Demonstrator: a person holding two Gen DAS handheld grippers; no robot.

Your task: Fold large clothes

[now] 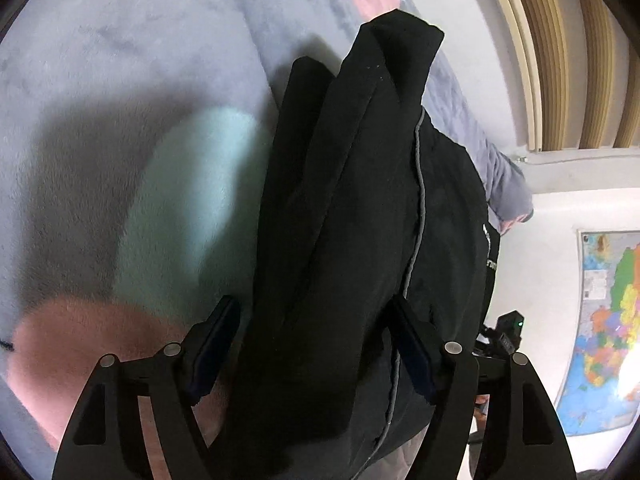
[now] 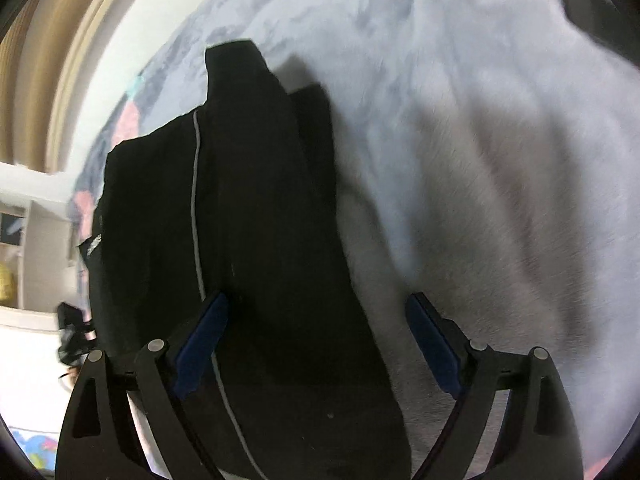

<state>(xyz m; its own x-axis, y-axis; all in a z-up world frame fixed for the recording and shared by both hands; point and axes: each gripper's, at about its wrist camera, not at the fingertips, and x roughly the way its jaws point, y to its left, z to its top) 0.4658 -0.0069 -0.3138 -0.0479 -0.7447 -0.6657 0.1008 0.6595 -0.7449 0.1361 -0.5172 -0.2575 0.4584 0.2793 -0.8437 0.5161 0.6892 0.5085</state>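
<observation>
A plush pale lavender-grey fleece blanket (image 1: 120, 40) with soft mint and pink patches fills most of the left wrist view and spreads just as wide across the right of the right wrist view, crossed there by soft grey shadows. In the upper right of the left wrist view, tan and cream vertical ribbed wall panelling (image 1: 560, 60) meets a plain white wall (image 1: 552, 248). Lower right on that wall hangs a brightly coloured glossy wall map (image 1: 604, 328), catching a glare of light at its right edge.

Black garment (image 1: 352, 220) with grey piping, lavender fleece blanket (image 1: 120, 60)
</observation>
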